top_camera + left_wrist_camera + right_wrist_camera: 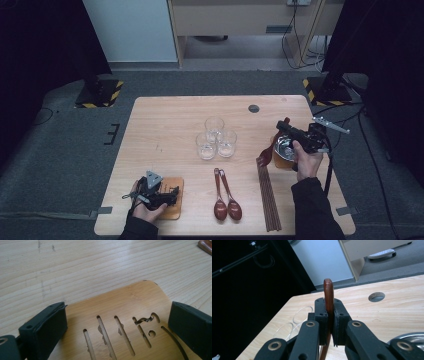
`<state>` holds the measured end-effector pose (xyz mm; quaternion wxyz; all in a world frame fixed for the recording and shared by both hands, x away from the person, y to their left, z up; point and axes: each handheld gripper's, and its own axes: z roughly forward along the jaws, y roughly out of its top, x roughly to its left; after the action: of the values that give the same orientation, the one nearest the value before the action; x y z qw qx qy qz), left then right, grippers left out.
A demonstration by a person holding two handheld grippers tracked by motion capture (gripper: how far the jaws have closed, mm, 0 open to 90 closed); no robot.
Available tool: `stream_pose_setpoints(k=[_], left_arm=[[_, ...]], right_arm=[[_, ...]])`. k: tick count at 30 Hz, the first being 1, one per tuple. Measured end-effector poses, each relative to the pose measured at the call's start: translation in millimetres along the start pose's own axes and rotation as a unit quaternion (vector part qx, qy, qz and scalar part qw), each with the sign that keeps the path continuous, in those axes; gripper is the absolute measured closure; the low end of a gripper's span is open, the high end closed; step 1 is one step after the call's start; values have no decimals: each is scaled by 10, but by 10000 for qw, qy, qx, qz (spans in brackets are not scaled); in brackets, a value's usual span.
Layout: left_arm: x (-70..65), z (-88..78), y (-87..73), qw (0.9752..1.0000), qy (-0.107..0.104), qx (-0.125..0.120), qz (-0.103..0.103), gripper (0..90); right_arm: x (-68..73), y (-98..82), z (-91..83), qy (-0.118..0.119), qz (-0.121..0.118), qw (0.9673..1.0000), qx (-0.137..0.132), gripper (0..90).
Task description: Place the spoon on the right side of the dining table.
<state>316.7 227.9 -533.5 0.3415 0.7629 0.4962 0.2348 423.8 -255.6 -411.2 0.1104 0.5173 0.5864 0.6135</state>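
At the right of the high view, the right gripper (283, 131) was clamped on a wooden spoon (266, 154) over the metal bowl (284, 148), probably to set it inside, while the left gripper (172, 192) stood open over a bamboo coaster (130, 312).

Three glasses (216, 137), chopsticks (268, 197)

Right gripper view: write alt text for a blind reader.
The right gripper is shut on a brown spoon handle, held above a wooden table. Clear glasses stand at left.
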Motion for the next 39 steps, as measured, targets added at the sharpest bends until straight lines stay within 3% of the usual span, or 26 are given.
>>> stream_pose_setpoints(k=[39], left_arm=[[1,0,-2,10000,-5,-7,6,11]], right_arm=[[-346,200,-95,-411,279,9973,-542,847]])
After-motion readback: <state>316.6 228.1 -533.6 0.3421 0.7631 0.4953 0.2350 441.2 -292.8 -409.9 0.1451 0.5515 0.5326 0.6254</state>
